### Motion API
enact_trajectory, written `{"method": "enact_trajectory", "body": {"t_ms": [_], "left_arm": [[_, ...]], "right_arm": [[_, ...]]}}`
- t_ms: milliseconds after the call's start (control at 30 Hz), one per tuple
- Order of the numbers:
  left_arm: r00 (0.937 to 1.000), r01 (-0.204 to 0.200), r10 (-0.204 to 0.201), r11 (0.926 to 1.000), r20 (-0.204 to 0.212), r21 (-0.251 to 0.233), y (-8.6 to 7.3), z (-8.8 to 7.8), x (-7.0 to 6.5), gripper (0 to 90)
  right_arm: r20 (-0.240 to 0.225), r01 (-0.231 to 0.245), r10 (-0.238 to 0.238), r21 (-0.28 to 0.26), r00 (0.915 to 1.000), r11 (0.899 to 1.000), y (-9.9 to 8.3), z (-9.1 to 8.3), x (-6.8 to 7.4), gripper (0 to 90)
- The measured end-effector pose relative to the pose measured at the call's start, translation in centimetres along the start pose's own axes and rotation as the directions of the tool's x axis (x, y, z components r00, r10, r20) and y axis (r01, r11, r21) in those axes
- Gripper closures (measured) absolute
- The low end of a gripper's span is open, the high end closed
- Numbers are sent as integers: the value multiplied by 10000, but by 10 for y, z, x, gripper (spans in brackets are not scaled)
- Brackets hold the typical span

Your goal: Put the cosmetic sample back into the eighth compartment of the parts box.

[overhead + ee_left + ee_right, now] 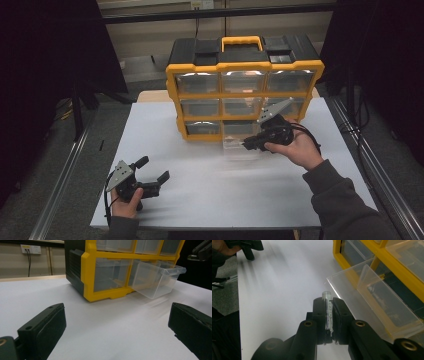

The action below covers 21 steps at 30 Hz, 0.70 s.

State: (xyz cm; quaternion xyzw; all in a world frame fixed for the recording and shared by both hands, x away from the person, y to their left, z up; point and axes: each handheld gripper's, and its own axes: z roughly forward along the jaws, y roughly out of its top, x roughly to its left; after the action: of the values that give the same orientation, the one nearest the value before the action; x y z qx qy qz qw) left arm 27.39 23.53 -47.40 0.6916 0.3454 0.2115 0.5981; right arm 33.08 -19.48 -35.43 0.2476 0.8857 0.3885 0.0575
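Note:
A yellow and black organizer (244,92) with clear drawers stands at the back of the white table (200,190). Its bottom middle drawer (384,302) is pulled out onto the table. My right gripper (328,303) is shut on a small clear tube (326,294), which sticks out past the pads just beside the drawer's near corner. In the high view the right gripper (248,144) is at the drawer's front (234,145). My left gripper (154,169) rests low at the table's front left, open with nothing between its pads (47,327), facing the organizer (100,277) and the open drawer (157,277).
The table's edges drop to a grey floor with metal rails (65,180) on both sides. Dark curtains (45,60) stand left and right. A wall socket (31,249) sits on the far wall. White tabletop stretches between the two grippers.

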Motion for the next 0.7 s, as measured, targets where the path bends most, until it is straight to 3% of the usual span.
{"method": "enact_trajectory", "body": {"t_ms": [700], "left_arm": [[10000, 71, -71, 10000, 48, -10, 0, 0, 0, 16]], "right_arm": [[316, -12, 12, 22, 9995, 10000, 11, -4, -10, 815]]}}
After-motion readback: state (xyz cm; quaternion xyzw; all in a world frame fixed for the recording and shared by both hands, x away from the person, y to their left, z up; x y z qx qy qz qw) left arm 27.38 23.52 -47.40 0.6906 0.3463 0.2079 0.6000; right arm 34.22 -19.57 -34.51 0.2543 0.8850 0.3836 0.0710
